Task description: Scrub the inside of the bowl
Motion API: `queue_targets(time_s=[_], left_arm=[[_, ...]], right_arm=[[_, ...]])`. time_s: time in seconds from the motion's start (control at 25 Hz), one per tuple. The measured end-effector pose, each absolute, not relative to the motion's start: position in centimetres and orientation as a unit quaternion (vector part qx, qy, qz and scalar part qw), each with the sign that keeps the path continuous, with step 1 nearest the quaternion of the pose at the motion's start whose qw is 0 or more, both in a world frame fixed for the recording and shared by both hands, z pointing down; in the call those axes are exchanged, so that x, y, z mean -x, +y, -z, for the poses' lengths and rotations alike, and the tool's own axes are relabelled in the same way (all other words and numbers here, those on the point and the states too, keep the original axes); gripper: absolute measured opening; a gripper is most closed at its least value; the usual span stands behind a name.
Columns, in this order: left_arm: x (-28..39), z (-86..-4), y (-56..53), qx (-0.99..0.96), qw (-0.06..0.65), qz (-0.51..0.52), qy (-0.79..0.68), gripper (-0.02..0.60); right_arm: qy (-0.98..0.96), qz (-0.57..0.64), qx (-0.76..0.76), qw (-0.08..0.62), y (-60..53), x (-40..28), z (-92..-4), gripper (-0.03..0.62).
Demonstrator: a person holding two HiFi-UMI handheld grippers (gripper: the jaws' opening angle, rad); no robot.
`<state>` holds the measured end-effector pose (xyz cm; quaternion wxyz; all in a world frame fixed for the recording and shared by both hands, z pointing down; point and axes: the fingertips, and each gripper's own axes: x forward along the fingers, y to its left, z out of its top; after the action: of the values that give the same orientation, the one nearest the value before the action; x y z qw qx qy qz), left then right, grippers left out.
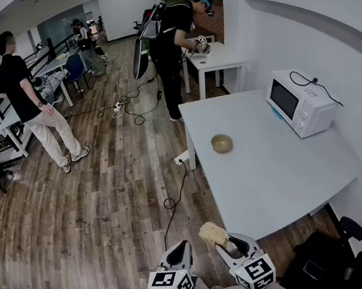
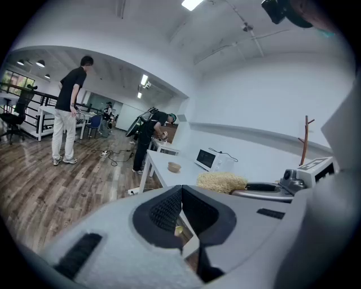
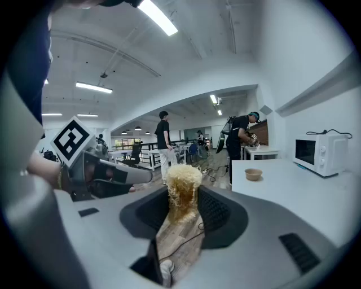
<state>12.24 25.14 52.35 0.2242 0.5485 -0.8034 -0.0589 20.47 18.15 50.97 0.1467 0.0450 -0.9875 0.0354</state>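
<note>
- Right gripper (image 1: 229, 240): jaws closed narrowly on a straw-coloured scrubber (image 1: 213, 233). Its fibre head stands clear of the tips at 12 o'clock, evidently so it can reach inside a vessel.
- Left gripper (image 1: 179, 251): jaws fully together, nothing between them. Judged free to steady the bowl.
- Bowl (image 1: 222, 143): upright on the white table (image 1: 268, 181), at 12 o'clock from both grippers and well apart from them. A microwave (image 1: 299, 102) sits at its 2 o'clock.
- Scrubbing not yet begun; an approach to the table is required first.

A wood-plank floor (image 1: 76, 211) runs through a white-walled office. A white table (image 1: 275, 180) stands against the wall (image 1: 323, 9) with a microwave (image 1: 300, 102) on it, and a smaller table (image 1: 221, 56) stands beyond. Cables (image 1: 168, 203) trail over the floor. Strip lights (image 3: 158, 17) glow overhead.
</note>
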Motion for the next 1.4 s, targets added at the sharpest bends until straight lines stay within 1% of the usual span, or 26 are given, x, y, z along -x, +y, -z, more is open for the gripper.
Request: queue_targets(time_s=[0.64, 0.92, 1.16, 1.4], left_arm=[[-12.4, -51.9, 24.8, -0.554, 0.224, 0.056, -0.800, 0.020], [-11.8, -52.5, 25.0, -0.544, 0.232, 0.061, -0.804, 0.020], [-9.6, -52.7, 24.5, -0.536, 0.233, 0.061, -0.809, 0.020], [-6.2, -53.0, 23.2, -0.543, 0.238, 0.054, -0.803, 0.020]], right_arm=[[-0.989, -0.029, -0.038, 0.139, 18.5, -19.8, -50.4, 0.161], [-0.988, -0.050, -0.033, 0.144, 18.5, -19.1, -51.0, 0.163], [-0.987, -0.052, -0.028, 0.150, 17.9, -17.3, -51.2, 0.163], [-0.986, -0.052, -0.042, 0.151, 16.4, -14.1, -51.0, 0.163]])
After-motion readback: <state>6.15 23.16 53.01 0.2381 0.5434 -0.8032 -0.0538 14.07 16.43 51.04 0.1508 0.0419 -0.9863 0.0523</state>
